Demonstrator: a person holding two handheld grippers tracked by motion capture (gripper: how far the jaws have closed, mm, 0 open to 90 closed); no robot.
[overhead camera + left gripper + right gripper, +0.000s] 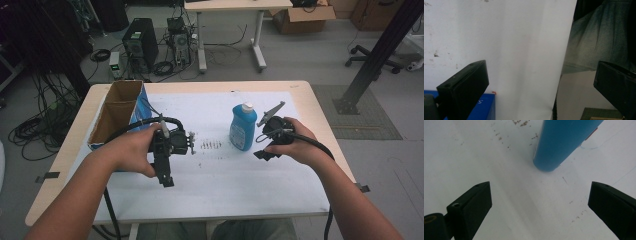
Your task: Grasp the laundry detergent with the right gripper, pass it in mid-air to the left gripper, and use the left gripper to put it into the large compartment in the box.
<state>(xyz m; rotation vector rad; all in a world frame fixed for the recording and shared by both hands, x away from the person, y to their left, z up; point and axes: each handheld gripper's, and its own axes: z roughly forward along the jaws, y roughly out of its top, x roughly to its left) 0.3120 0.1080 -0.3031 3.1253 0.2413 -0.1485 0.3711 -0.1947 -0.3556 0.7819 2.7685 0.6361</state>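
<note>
Your right gripper (264, 152) sits just beside the blue bottle (243, 126), which stands upright on the white sheet (250, 185) near the middle of the table, white cap on top; in the right gripper view the jaws are spread wide with nothing between them, and the bottle's base lies ahead — apart from both jaws, not yet between them. Your left gripper (166, 175) hovers over the sheet nearer you, jaws likewise spread and empty, pointing toward the table's front edge; the open cardboard box (116, 112) stands at the left. I judge this the approach before the grasp; next you'd want to bring the right jaws around the bottle's body — squarely, so it doesn't tip — then close.
</note>
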